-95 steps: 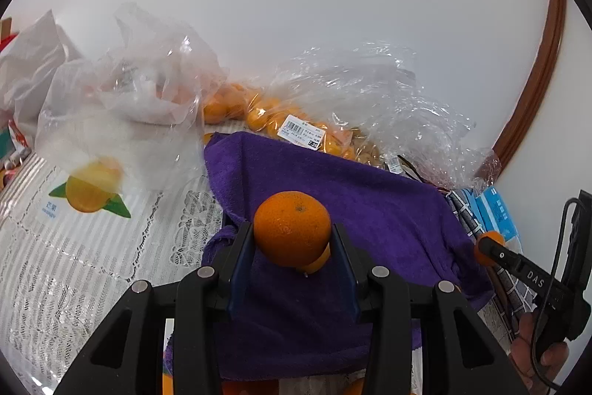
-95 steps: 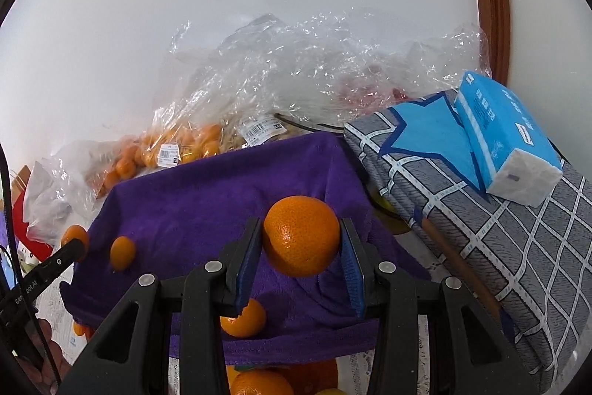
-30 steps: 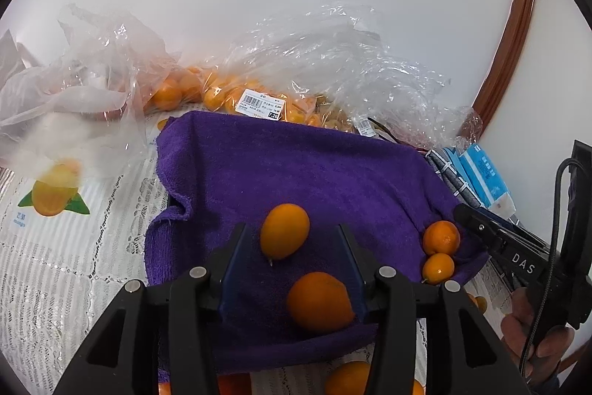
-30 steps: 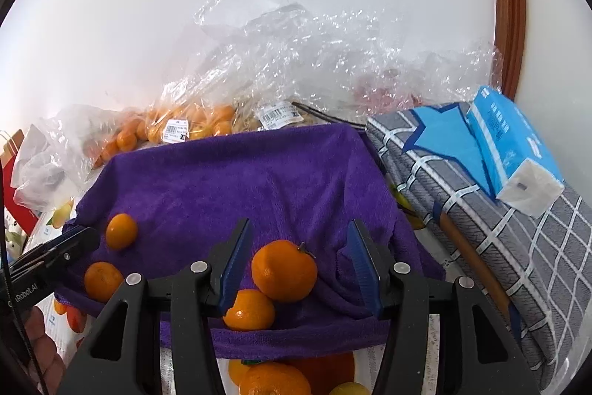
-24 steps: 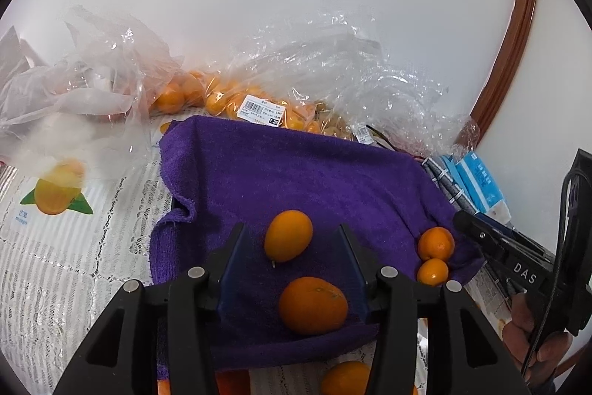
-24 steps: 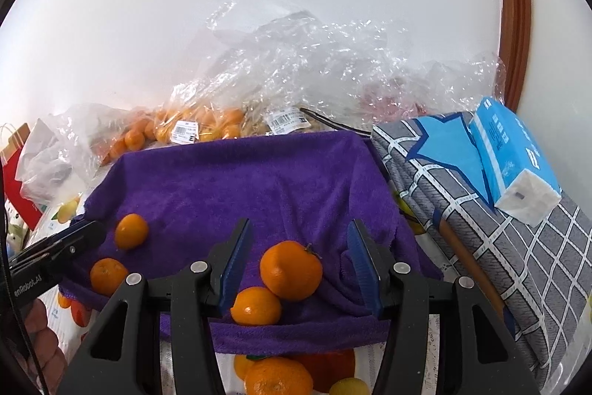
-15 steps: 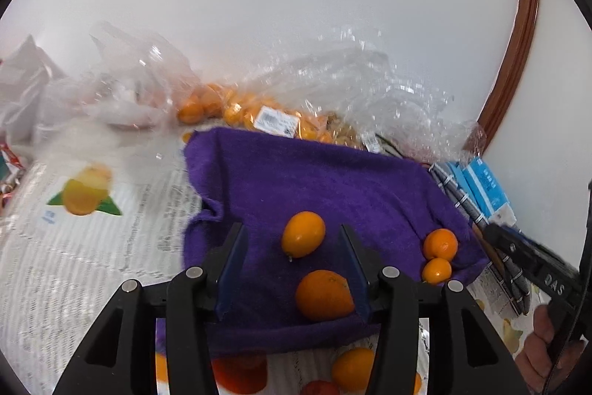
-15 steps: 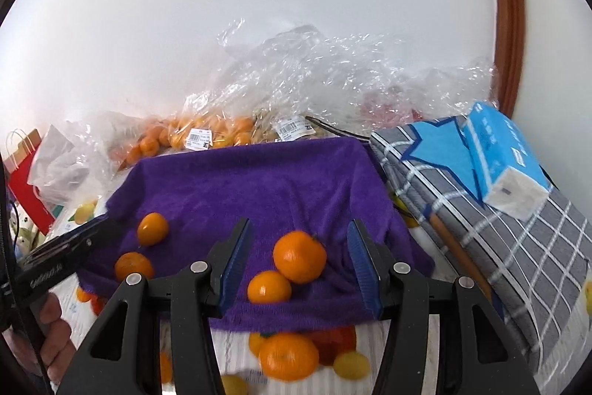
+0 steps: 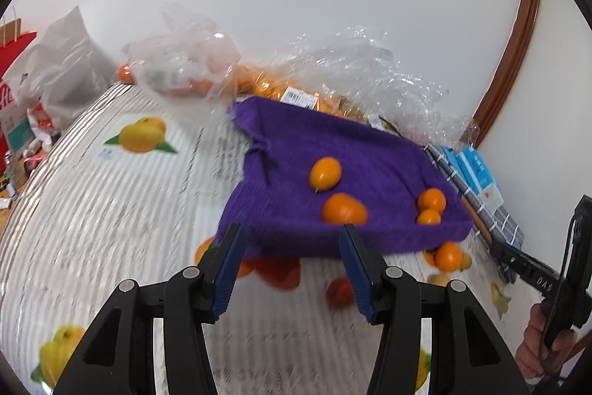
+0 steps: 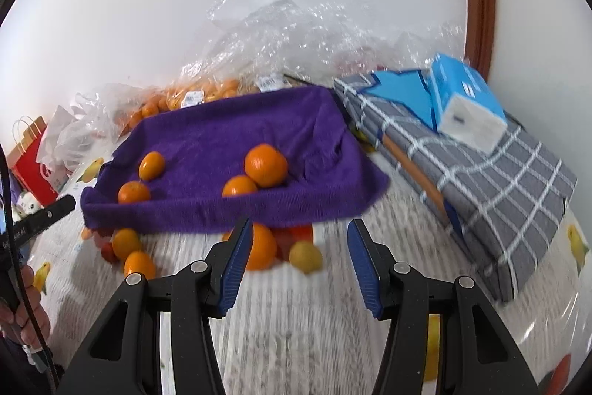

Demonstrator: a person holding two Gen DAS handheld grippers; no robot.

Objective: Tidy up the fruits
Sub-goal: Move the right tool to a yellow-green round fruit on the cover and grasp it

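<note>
A purple towel [image 9: 333,150] [image 10: 229,136] lies on the striped tablecloth with several oranges on it: two at its left [image 9: 325,174] [image 9: 344,208] and two at its right [image 10: 265,164] [image 10: 239,186]. Loose oranges [image 10: 261,247] [image 10: 125,241] and a yellow fruit [image 10: 305,256] lie in front of the towel's near edge. My left gripper [image 9: 290,247] hangs short of that edge, its jaws opening with nothing between them. My right gripper [image 10: 299,239] stands open and empty over the loose fruit.
Clear plastic bags of oranges [image 9: 281,87] [image 10: 207,91] crowd the wall behind the towel. A grey checked box [image 10: 481,180] with a blue tissue pack [image 10: 466,99] flanks the towel's right. A red paper bag [image 10: 29,165] stands far left. A hand [image 9: 540,350] holds the other gripper.
Both grippers have let go of their oranges, which now lie on the towel, and have drawn back from it. Loose fruit in front of the towel has come into view.
</note>
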